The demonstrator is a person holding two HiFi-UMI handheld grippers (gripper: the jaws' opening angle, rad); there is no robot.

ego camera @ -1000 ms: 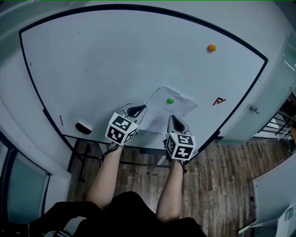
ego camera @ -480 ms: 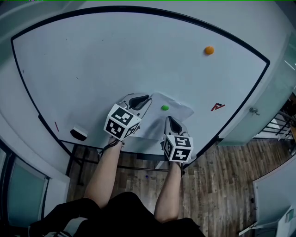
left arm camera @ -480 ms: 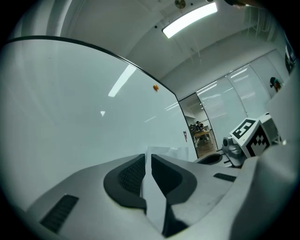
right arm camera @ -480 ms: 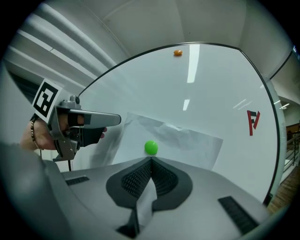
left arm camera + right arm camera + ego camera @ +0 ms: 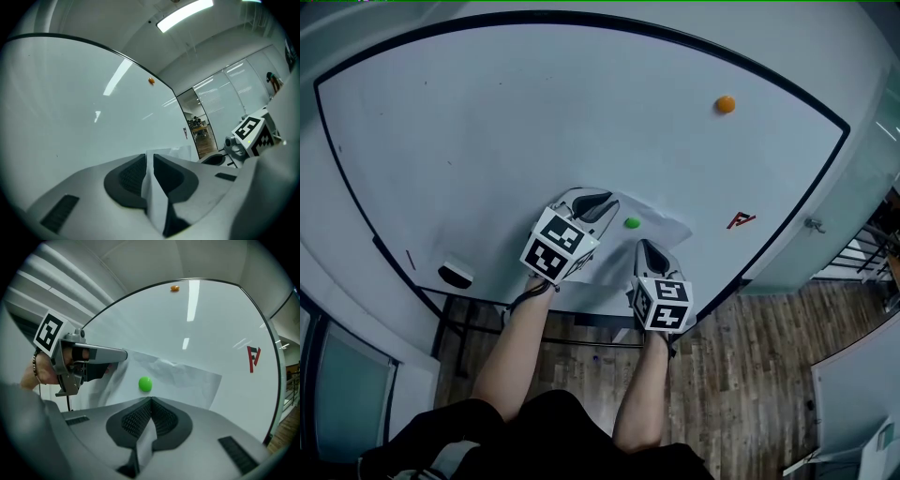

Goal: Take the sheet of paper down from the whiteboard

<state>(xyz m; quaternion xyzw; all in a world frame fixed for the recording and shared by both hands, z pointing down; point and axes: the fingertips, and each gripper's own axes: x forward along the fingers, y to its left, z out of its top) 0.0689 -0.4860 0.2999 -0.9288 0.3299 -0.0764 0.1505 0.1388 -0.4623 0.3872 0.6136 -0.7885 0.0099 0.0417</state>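
The sheet of paper (image 5: 664,225) hangs on the whiteboard (image 5: 534,122), pinned there by a green magnet (image 5: 145,384) that sits on the sheet's face. Both grippers point level at the board and both grip the sheet.

The left gripper (image 5: 149,157) is just to the left of the green magnet and a little above it. Its jaws are pressed together on the sheet's left edge, and in the left gripper view a white strip of paper runs down between the two dark pads. Beside those jaws the paper looks creased and stands slightly off the board.

The right gripper (image 5: 151,400) is directly below the green magnet, close to it. Its jaws are clamped on the sheet's lower edge, with a narrow fold of paper passing between the ribbed pads and out behind them.

From the green magnet the sheet spreads up and to the right, wrinkled but lying against the board. An orange magnet (image 5: 726,104) is well above and to the right of the green magnet, clear of the sheet. A red mark (image 5: 741,220) lies to its right, beyond the sheet's far corner.
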